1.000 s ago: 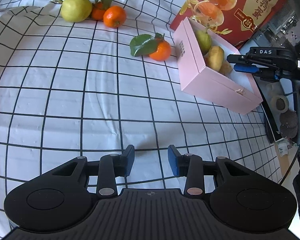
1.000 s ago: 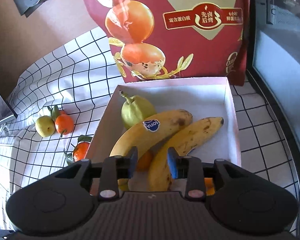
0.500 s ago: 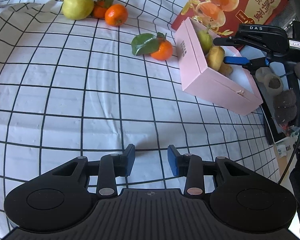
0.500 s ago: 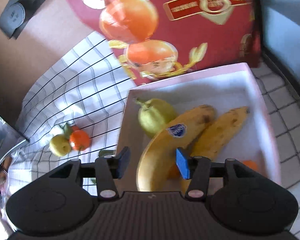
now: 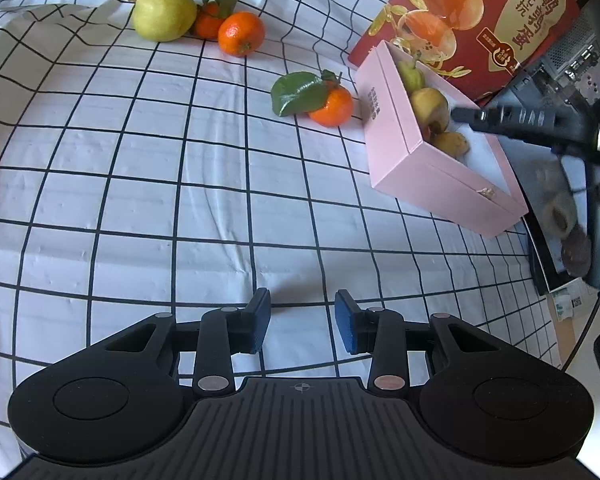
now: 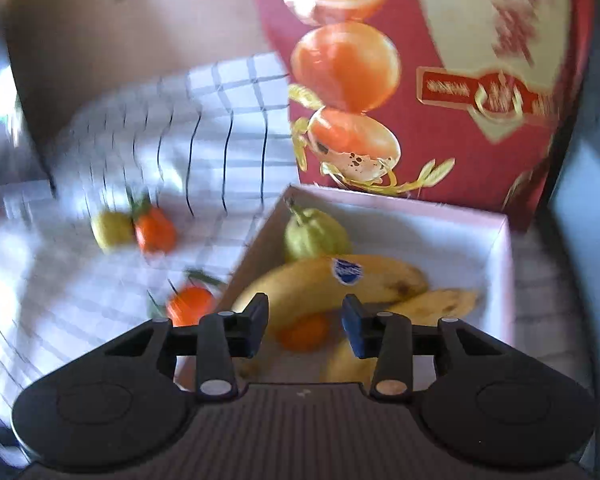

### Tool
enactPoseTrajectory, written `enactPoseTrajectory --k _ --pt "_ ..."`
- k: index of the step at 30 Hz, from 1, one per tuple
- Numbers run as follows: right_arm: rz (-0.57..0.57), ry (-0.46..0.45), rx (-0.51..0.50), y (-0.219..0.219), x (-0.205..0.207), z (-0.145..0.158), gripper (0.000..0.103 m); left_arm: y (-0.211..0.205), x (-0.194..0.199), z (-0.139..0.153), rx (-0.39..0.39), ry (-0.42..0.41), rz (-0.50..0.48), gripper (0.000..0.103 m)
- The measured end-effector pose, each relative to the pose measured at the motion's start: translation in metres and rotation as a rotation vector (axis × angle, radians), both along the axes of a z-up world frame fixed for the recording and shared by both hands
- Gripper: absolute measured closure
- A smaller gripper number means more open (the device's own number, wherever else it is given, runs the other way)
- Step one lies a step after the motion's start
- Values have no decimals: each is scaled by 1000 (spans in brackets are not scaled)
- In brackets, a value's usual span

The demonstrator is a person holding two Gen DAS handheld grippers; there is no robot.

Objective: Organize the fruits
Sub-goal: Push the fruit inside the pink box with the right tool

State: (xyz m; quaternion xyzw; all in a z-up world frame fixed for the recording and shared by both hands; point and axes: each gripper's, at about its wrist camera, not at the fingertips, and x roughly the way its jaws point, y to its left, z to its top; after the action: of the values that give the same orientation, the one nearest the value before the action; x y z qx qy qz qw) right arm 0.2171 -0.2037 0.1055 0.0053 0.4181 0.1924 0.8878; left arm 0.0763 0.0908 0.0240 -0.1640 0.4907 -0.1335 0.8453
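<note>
Swinging left over half a second, the right gripper (image 6: 305, 330) now hangs above the near end of the pink box (image 6: 504, 280), jaws apart and empty, its own view smeared by motion. That view alone looks down into the box: a green pear (image 6: 314, 236) at the far corner, a stickered banana (image 6: 332, 280), a second banana (image 6: 436, 304) beside it and a mandarin (image 6: 304, 330) tucked under them. From the left wrist, only the tops of the pear (image 5: 411, 74) and the yellow fruit behind the box wall (image 5: 396, 136) show, while the right gripper (image 5: 466, 114) appears as a dark tip over the box. The left gripper (image 5: 303, 322) hovers with jaws apart above the checked cloth (image 5: 140, 184), and its sharp view shows the fruit outside the box: a leafy mandarin (image 5: 332, 106) just beside the box, and, well apart at the far edge, a yellow pear (image 5: 164, 14) touching a half-hidden mandarin (image 5: 208, 24), with another mandarin (image 5: 241, 34) alongside. A red printed carton (image 5: 480, 20) stands behind the box.
</note>
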Motion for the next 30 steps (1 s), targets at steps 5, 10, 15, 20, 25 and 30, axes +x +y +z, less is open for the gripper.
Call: enactPoseTrajectory --k 5,10,15,20,25,30 --pt "155 -6 -169 16 -7 -16 63 1 -2 0 0 -1 -4 64" --pt "204 10 -233 29 10 -31 63 9 -7 1 -4 1 19 64" --pt "272 66 -203 40 28 -37 63 22 -10 1 -9 1 60 64" --pt "285 77 -234 54 38 -48 61 25 -9 2 -6 4 64 64" --pt "244 108 -225 42 24 -35 63 22 -7 7 -8 -13 54 64" --pt "187 62 -182 3 -6 -1 63 13 0 5 -13 -14 29 64"
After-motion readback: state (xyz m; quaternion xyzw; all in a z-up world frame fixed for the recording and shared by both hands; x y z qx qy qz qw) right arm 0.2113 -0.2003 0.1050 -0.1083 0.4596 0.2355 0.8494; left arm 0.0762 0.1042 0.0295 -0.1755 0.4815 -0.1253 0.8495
